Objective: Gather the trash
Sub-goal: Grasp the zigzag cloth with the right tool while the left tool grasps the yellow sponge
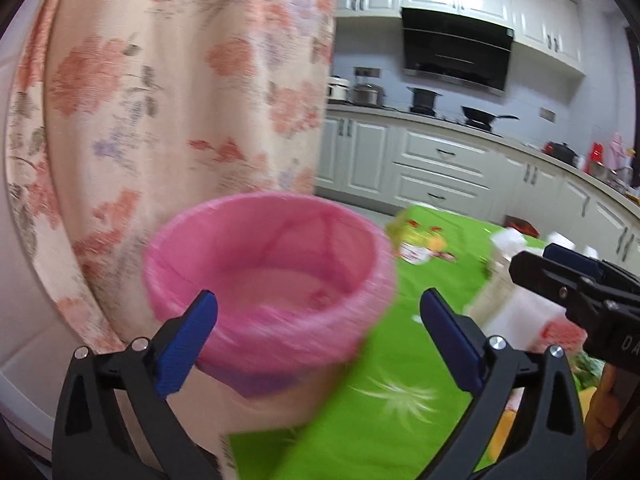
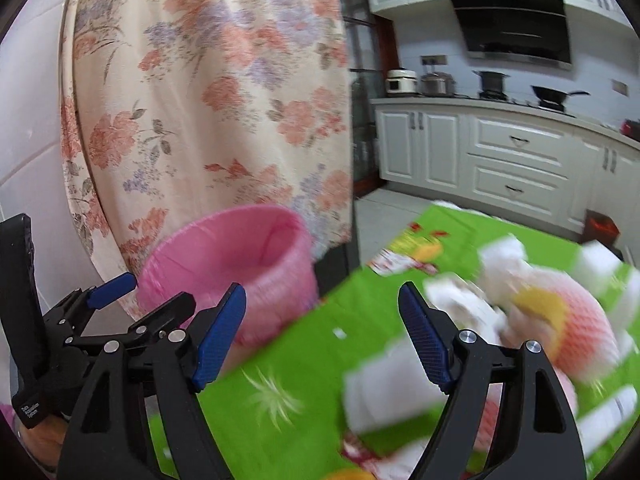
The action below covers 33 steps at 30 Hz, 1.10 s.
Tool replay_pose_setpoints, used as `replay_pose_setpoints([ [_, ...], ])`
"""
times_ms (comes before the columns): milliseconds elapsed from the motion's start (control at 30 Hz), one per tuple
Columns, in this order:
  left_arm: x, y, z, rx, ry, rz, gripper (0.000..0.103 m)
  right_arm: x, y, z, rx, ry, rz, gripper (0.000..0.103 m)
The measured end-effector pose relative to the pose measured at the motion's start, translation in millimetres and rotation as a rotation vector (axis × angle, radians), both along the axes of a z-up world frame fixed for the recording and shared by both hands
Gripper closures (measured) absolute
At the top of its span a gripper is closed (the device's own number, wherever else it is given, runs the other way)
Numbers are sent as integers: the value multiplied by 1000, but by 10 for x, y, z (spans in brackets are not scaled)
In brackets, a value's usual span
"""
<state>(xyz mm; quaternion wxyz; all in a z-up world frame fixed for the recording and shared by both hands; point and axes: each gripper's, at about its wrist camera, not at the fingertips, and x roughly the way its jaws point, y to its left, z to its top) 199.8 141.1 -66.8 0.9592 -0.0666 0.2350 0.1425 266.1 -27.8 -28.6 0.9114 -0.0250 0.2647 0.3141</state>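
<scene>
pink-lined bin (image 1: 268,280), blurred white scraps (image 2: 400,384) beside, seemingly

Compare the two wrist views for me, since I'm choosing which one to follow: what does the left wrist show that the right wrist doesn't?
Only the left wrist view looks into the pink-lined bin down to its bottom. Only the right wrist view shows the pink foam fruit net amid the white trash clearly. Both share the bin, the green tablecloth, the floral curtain, and both grippers, the left gripper and the right gripper, open with nothing between their jaws.

I can't make out the smeared trash (image 2: 520,320) at right on the cloth (image 2: 320,360). The bin (image 1: 268,280) blurs too, its base hidden behind the cloth's edge.
</scene>
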Motion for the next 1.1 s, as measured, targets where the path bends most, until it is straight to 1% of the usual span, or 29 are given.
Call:
replay_pose_setpoints([
  [100, 34, -239, -79, -8, 22, -49, 5, -105, -275, -67, -12, 8, -41, 28],
  [200, 52, -498, -128, 0, 32, -97, 5, -180, -604, -143, -22, 22, -101, 28],
  [400, 69, -1041, -218, 30, 57, -216, 5, -214, -1233, -349, -31, 72, -240, 28],
  [567, 63, -1366, -319, 33, 83, -294, 5, -218, -1592, -492, -66, 95, -321, 28],
  [767, 48, -1639, -391, 40, 92, -368, 5, -197, -1861, -682, -85, 153, -389, 28],
  [833, 54, -1689, -426, 38, 100, -382, 5, -189, -1909, -696, -70, 166, -393, 28],
  [900, 49, -1740, -474, 40, 109, -397, 5, -164, -1883, -713, -99, 176, -402, 28],
  [967, 42, -1777, -499, 46, 114, -404, 5, -127, -1864, -760, -130, 210, -395, 29],
  [1067, 34, -1802, -524, 48, 119, -416, 5, -112, -1858, -800, -140, 234, -382, 29],
  [1100, 25, -1817, -539, 48, 123, -420, 5, -113, -1851, -813, -147, 241, -377, 31],
])
